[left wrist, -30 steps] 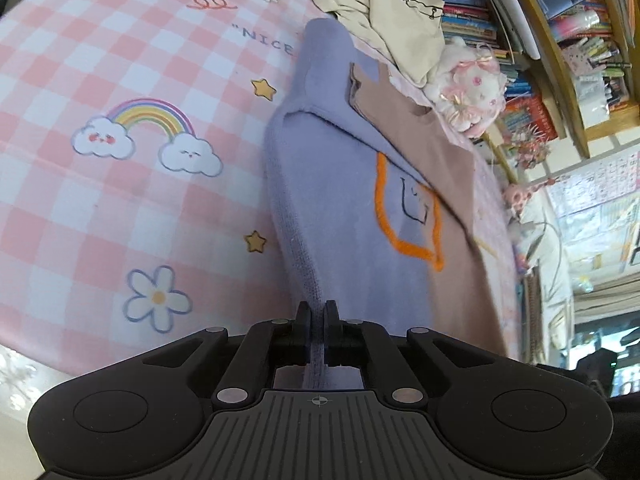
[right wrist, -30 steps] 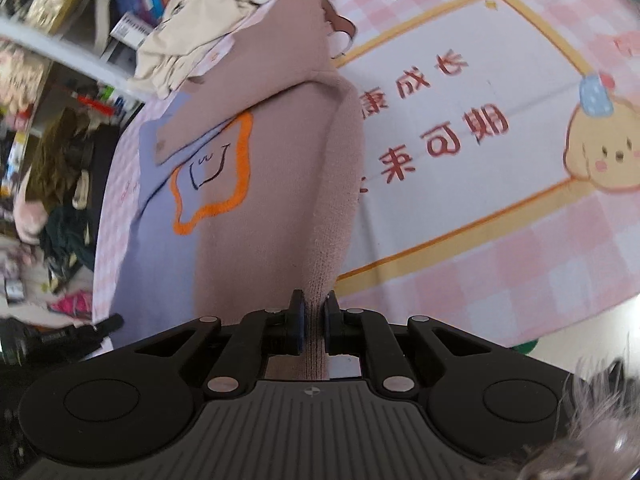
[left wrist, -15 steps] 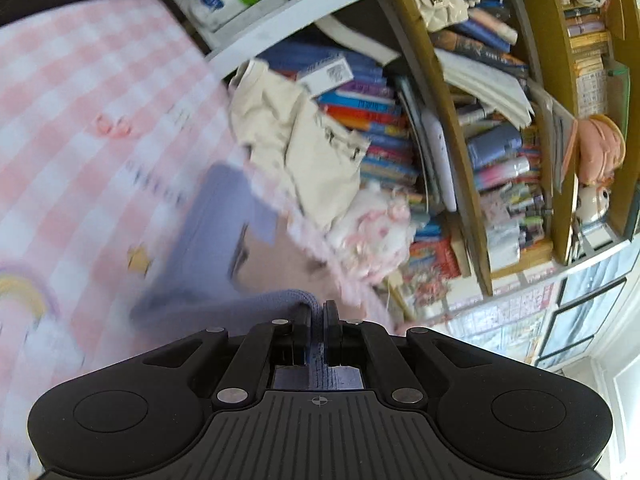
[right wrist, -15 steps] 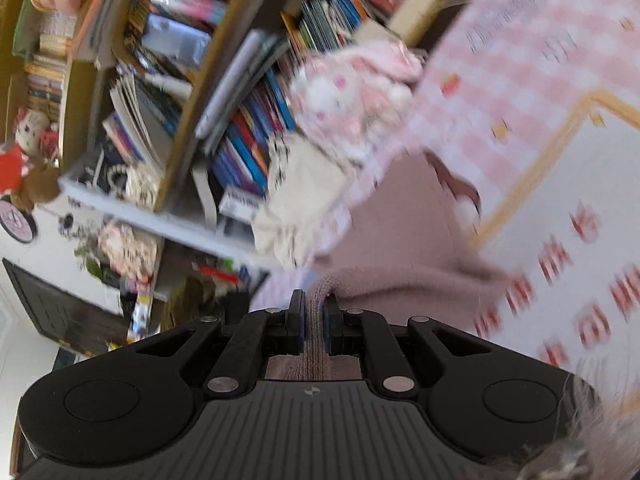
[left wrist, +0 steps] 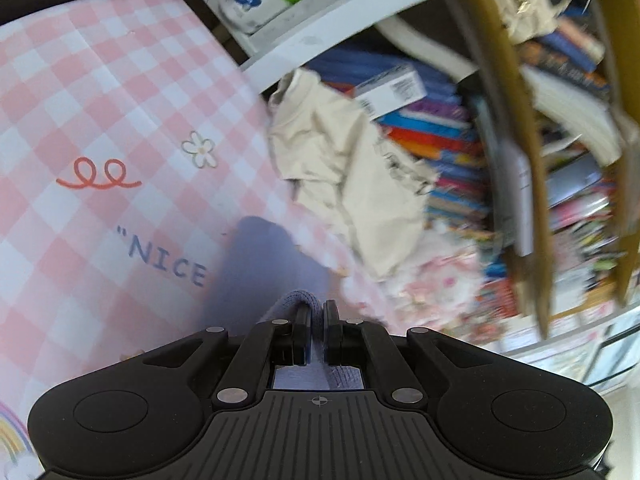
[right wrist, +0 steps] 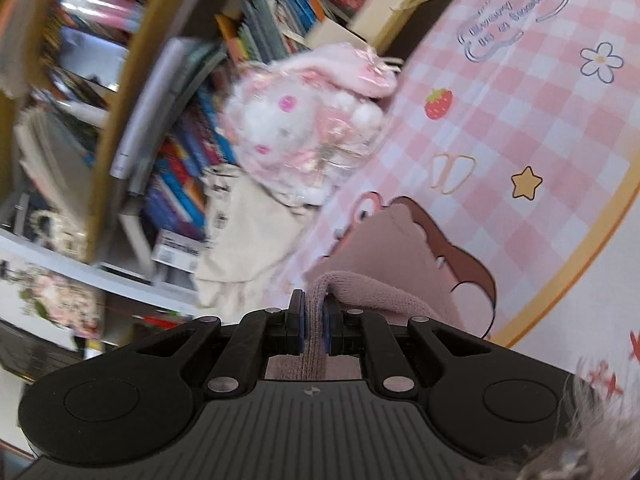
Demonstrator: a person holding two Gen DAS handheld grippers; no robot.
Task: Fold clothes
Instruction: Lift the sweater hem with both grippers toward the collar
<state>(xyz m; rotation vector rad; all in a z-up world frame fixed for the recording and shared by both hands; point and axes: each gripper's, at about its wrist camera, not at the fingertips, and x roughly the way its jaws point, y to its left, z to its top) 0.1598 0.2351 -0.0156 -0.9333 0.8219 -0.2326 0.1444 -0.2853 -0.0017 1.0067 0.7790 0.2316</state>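
A two-tone sweater lies on the pink checked cloth. Its lavender half shows in the left wrist view, and my left gripper is shut on a folded lavender hem edge just above the rest of it. Its brownish-pink half shows in the right wrist view, and my right gripper is shut on its ribbed hem, which is folded forward over the part near the neck. Most of the sweater is hidden under the grippers.
A crumpled cream garment lies at the cloth's far edge, also in the right wrist view. A pink plush toy sits beside it. A bookshelf full of books stands close behind. The checked cloth stretches left.
Both grippers have carried the sweater's hem up and forward toward the neck end near the bookshelf, folding the body over. The flat spread sweater front is no longer in view.
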